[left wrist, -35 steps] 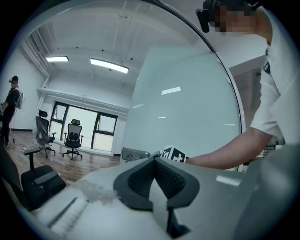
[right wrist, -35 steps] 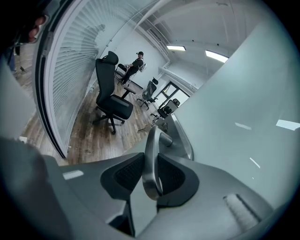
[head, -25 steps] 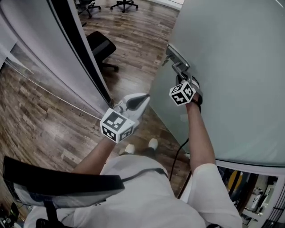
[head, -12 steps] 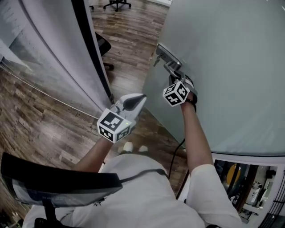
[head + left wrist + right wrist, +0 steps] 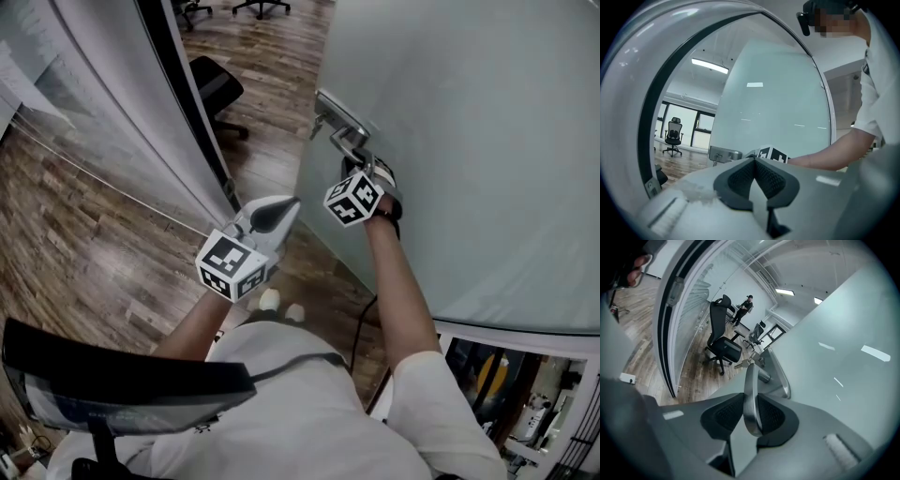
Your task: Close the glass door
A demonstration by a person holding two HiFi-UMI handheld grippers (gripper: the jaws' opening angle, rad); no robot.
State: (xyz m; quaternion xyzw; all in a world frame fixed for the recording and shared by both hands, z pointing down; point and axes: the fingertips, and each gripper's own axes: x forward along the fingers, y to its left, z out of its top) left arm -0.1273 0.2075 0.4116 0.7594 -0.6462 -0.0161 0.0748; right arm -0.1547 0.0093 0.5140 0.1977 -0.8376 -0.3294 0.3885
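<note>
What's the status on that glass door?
Right gripper shut on silver metal lever handle. Left gripper shut, empty. Frosted glass door ajar, gap to dark frame. Black office chair beyond doorway, clear of door.

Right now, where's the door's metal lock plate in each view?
Head view: lock plate upper centre, at the door's edge.
Left gripper view: lock plate left of centre, a little below mid-height.
Right gripper view: lock plate just right of centre.
Shared landmark: the frosted glass door it sits on.
</note>
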